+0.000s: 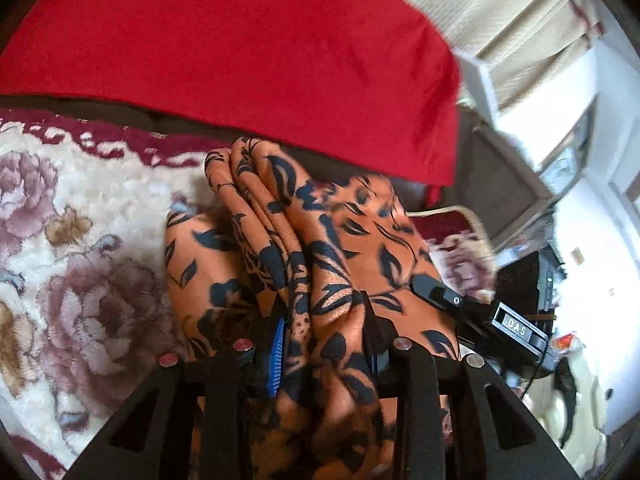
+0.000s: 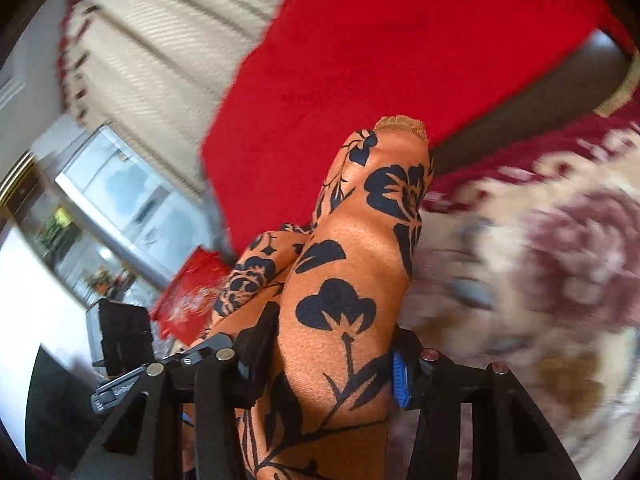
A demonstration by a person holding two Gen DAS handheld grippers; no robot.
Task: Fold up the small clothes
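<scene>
Both jaws pinch orange garment (image 1: 340, 240) (bunched) — blanket (image 1: 80, 220) open; red cloth (image 1: 240, 60) beyond.

in the left wrist view the patterned garment (image 1: 320, 248) is bunched between the fingers of the left hand-held gripper (image 1: 324, 340), above the blanket (image 1: 72, 240) that spreads to its left. beyond it lies a cloth (image 1: 240, 48). the right hand-held gripper (image 1: 436, 294) reaches in from the right, clamped on the same garment. curtains (image 1: 500, 8) hang behind, to the right.
</scene>
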